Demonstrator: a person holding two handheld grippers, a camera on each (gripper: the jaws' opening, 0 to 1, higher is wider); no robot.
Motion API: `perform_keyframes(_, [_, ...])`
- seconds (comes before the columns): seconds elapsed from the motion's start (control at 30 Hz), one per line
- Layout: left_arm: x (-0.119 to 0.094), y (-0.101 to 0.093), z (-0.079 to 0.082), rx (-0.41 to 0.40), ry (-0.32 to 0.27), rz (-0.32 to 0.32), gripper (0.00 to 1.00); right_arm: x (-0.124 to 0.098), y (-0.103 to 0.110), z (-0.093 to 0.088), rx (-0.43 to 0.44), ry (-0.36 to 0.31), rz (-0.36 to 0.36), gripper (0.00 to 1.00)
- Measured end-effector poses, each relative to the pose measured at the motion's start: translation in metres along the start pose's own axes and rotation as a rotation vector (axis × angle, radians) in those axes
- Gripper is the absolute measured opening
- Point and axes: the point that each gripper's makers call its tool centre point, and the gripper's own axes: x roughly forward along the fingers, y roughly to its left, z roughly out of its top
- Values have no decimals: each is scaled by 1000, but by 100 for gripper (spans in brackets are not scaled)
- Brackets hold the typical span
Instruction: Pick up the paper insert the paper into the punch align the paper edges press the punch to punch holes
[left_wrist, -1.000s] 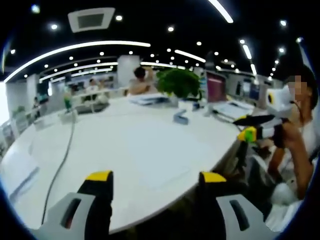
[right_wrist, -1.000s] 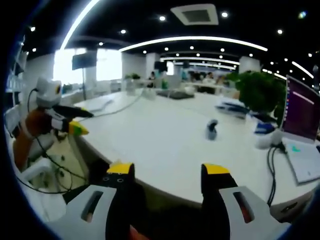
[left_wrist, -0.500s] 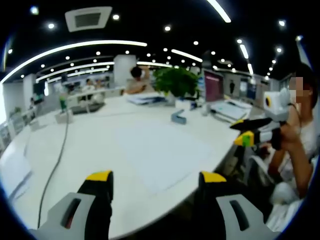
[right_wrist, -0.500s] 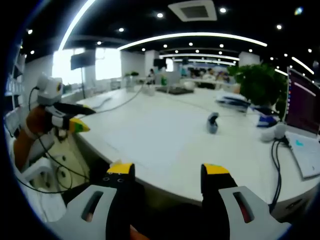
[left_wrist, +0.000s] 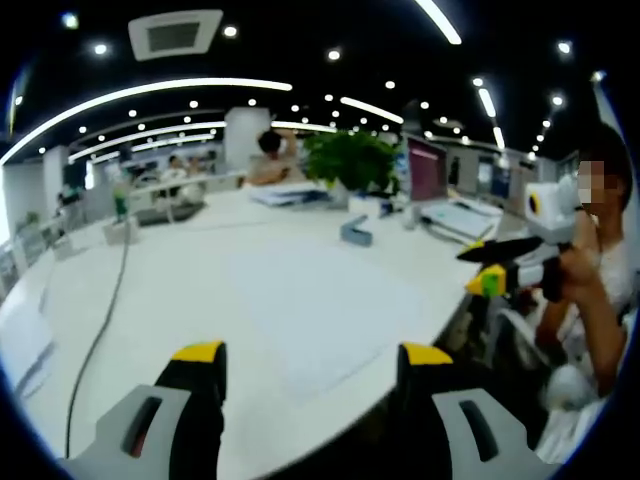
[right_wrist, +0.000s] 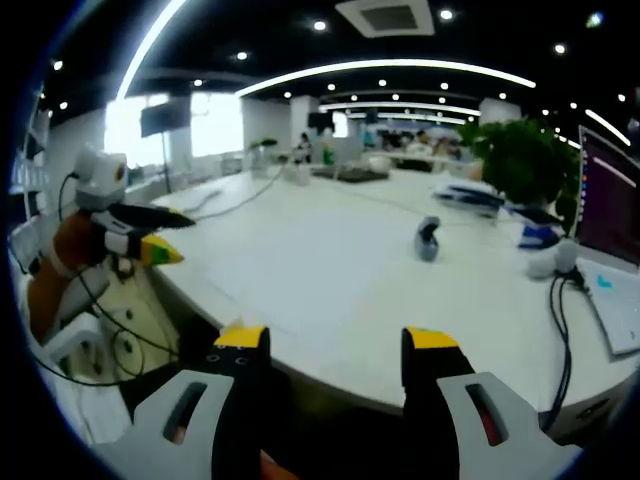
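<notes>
White paper (left_wrist: 318, 305) on counter (left_wrist: 150, 300) unmoved; punch (right_wrist: 427, 240) beyond; left tool (left_wrist: 312, 352), right tool (right_wrist: 335, 338) still spread, empty; office ceiling lights.

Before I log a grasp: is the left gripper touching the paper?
Apart. In the left gripper view, the left gripper hangs open short of the table edge; the paper lies flat beyond its fingers.
</notes>
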Motion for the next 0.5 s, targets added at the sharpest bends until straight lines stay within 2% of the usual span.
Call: perform_keyframes(0.5, [19, 2, 3, 17, -5, -7, 68, 13, -6, 4, -15, 10, -3, 54])
